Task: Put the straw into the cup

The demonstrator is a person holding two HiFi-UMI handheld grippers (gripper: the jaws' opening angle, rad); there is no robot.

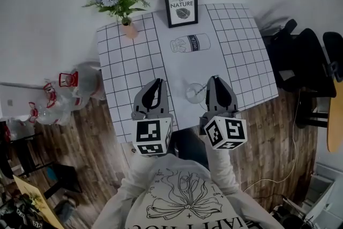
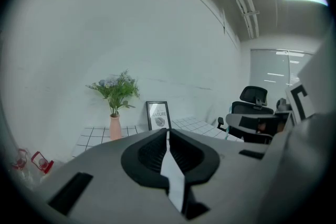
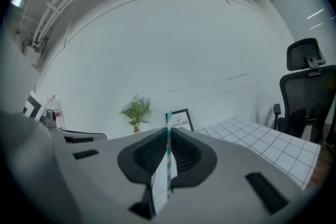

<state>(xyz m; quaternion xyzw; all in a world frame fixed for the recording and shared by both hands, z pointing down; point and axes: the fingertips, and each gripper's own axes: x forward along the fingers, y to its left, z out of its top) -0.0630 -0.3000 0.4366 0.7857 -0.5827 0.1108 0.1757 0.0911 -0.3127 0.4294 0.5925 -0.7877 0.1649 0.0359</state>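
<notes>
A clear glass cup [image 1: 194, 93] stands near the front edge of the table [image 1: 128, 67], between my two grippers. My right gripper [image 1: 215, 81] [image 3: 168, 129] sits just to the cup's right and is shut on a green-and-white striped straw [image 3: 168, 165], whose tip pokes up past the jaw tips. To the cup's left, my left gripper [image 1: 157, 82] [image 2: 167, 131] has its jaws together with nothing seen between them. Both gripper views look over the table toward the wall, and the cup does not show in either.
At the table's back stand a pink vase of flowers [image 1: 127, 27] and a framed print [image 1: 181, 6]; a bottle drawing [image 1: 190, 43] marks the centre runner. Plastic bags [image 1: 64, 91] lie on the floor at left. Black office chairs [image 1: 308, 61] stand at right.
</notes>
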